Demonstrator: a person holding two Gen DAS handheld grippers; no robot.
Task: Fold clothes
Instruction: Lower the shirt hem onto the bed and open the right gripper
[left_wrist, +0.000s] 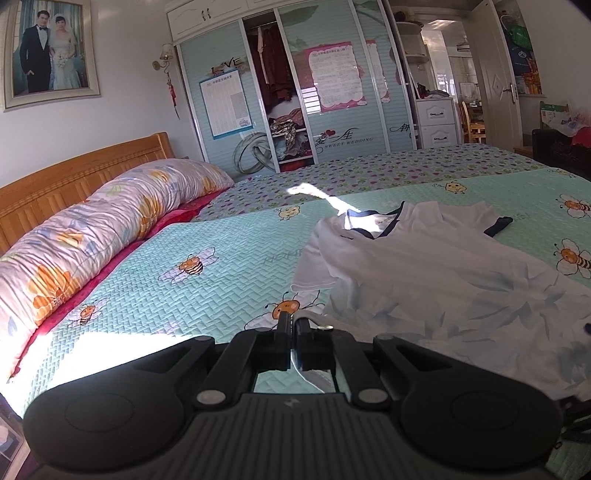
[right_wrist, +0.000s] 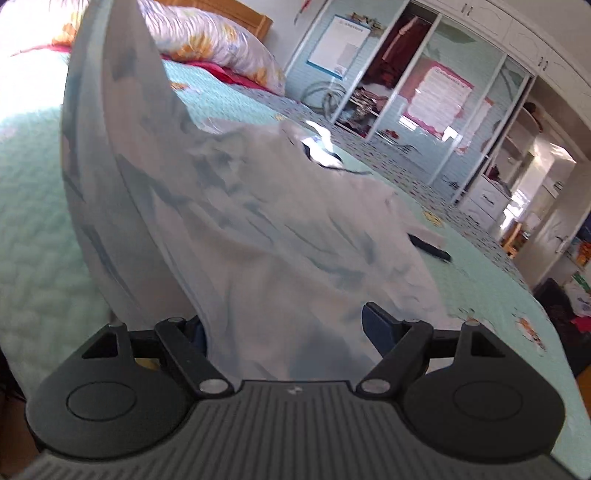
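On the bed (left_wrist: 221, 258), the left tongs (left_wrist: 293, 325) pinch the shirt (left_wrist: 424, 266) hem; the right tongs (right_wrist: 284, 325) gape around it.

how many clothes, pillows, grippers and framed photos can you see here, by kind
clothes: 1, white shirt
pillows: 1, long floral pillow
grippers: 2, left gripper, right gripper
framed photos: 1, wedding photo
total: 5

Bright daylight blows out the near-left bedspread (left_wrist: 110, 343) and streaks the shirt collar (left_wrist: 364, 221); right wrist view is motion-blurred, both bend at fisheye edges
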